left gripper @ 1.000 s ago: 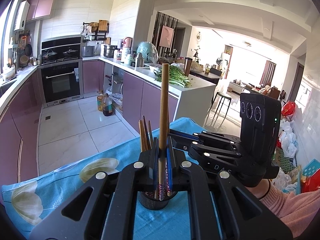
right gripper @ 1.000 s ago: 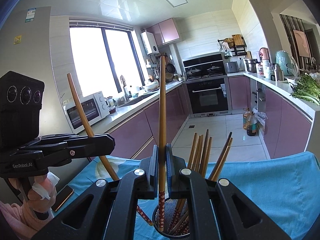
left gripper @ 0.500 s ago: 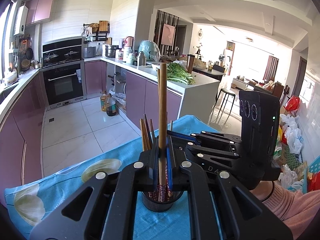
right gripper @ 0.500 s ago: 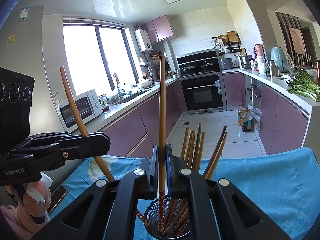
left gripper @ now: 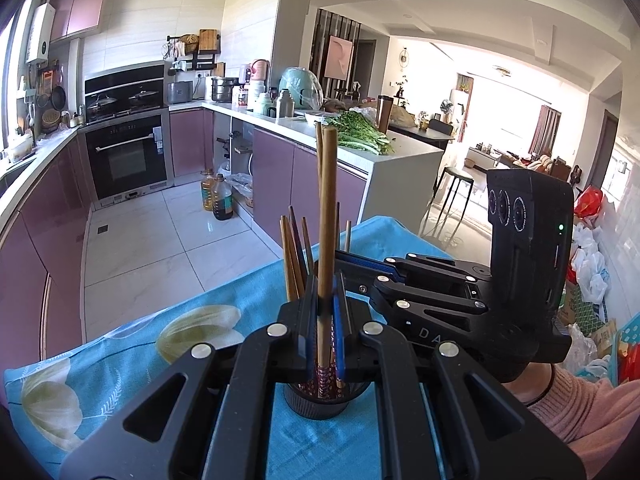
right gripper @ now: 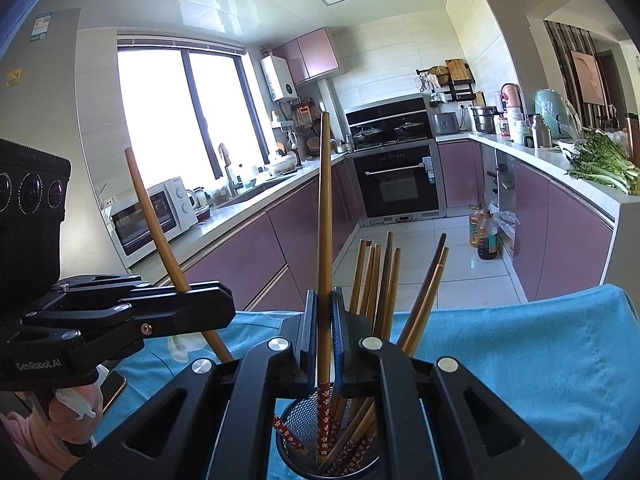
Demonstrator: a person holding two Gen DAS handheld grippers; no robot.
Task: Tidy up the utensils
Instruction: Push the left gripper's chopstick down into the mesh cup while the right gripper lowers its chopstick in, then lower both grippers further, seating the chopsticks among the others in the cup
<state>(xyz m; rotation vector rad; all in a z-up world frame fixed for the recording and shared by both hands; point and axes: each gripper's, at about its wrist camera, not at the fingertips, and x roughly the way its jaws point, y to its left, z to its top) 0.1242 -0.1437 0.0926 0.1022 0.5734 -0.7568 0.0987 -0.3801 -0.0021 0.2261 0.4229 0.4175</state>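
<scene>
both chopsticks [right gripper: 325,216] sunk into holder [right gripper: 296,432] | upright chopsticks [right gripper: 380,276] crowd alongside

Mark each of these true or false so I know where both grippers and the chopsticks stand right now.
1. The left gripper is shut on a chopstick. True.
2. The right gripper is open and empty. False: it is shut on its own chopstick.
3. The patterned lower ends of both held chopsticks are down inside the mesh holder. True.
4. The mesh holder holds no other chopsticks. False: several more lean in it.
5. The holder stands on a bare wooden table. False: it stands on a blue floral cloth.
</scene>
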